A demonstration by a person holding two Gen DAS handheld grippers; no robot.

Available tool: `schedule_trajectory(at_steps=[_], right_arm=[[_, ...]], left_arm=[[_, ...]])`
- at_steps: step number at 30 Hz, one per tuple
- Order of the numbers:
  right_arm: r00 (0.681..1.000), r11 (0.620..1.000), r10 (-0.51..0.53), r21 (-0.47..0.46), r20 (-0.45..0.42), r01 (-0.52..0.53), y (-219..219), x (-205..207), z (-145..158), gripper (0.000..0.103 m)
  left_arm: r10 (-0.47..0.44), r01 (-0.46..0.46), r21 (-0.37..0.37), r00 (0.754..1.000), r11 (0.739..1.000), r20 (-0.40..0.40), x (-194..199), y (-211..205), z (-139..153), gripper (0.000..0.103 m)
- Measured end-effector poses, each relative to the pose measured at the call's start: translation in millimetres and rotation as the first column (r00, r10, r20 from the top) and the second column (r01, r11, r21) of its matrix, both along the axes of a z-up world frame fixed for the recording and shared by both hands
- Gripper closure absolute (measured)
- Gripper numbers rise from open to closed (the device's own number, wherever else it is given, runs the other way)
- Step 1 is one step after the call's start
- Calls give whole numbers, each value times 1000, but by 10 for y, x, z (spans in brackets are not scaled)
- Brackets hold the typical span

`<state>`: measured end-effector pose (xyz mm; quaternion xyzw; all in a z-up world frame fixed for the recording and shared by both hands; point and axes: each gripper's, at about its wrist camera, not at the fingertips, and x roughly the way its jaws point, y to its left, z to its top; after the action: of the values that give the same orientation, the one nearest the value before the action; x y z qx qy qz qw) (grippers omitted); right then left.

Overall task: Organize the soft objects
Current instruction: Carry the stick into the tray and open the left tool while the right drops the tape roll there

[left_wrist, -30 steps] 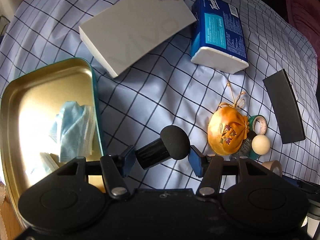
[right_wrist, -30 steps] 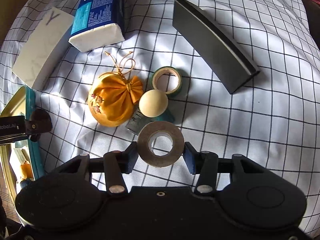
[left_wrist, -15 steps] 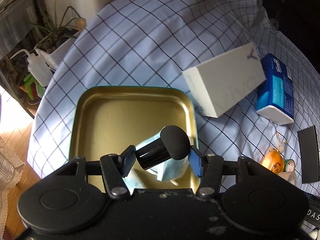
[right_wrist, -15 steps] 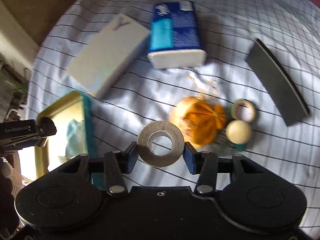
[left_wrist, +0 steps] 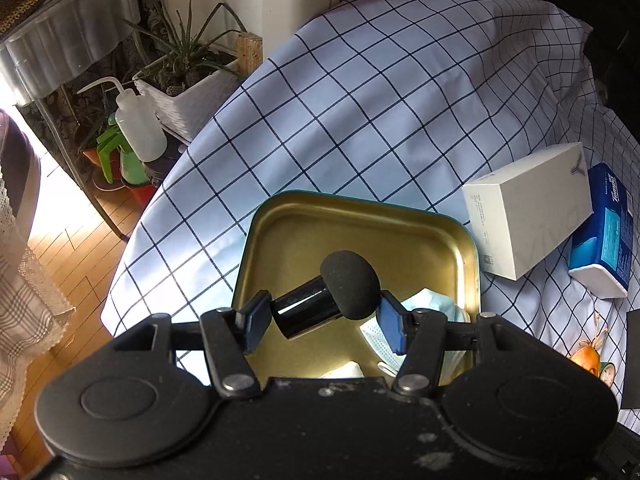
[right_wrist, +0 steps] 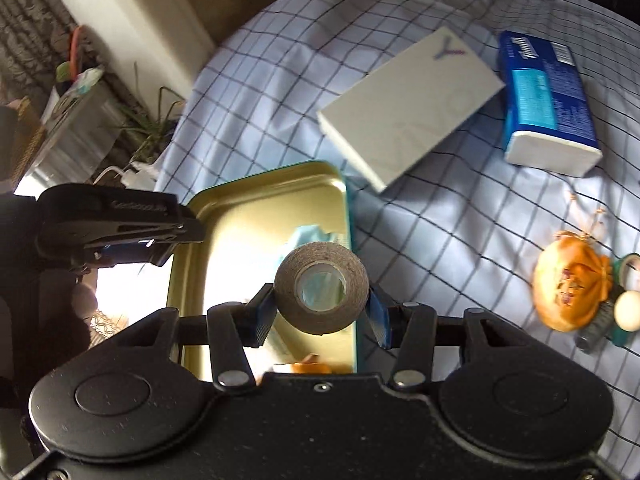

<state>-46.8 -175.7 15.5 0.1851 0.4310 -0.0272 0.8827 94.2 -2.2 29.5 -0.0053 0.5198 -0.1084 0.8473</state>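
Left wrist view: your left claw [left_wrist: 323,317] pinches one black foam-tipped cylinder [left_wrist: 327,294] crosswise between its blue pads, held above the open gold tin [left_wrist: 360,220] that sits on the checked cloth [left_wrist: 360,100]. One pale blue face mask [left_wrist: 420,320] lies crumpled in the tin's near right corner, just past the right pad. To the tin's right rests one white box [left_wrist: 528,212] marked with a purple "Y", and beside that one blue tissue pack [left_wrist: 604,236] whose white script is too small to read. Right wrist view: your right claw [right_wrist: 322,317] grips one grey-brown tape roll [right_wrist: 321,296] by its sides, its hole facing the lens, over the tin's right rim [right_wrist: 348,216]. Your left claw shows at the left edge there, hanging over the tin, its printed lettering blurred. Off to the right on the cloth lie one orange drawstring pouch [right_wrist: 570,280], one cream ball [right_wrist: 627,310] and one green tape roll [right_wrist: 628,266], clustered close together. Beyond the cloth's edge stand a potted plant [left_wrist: 188,68] and one white squeeze bottle [left_wrist: 138,128].
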Motion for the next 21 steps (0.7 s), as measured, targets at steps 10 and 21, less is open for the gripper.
schedule_trajectory(at_steps=[10, 21], right_arm=[[998, 999, 36, 21, 48, -37, 116, 15, 37, 51], [1000, 1000, 24, 18, 1, -24, 83, 21, -6, 51]], left_arm=[[12, -12, -18, 1000, 1000, 8, 5, -21, 33, 36], [-25, 25, 10, 1000, 1000, -13, -41, -124, -39, 33]])
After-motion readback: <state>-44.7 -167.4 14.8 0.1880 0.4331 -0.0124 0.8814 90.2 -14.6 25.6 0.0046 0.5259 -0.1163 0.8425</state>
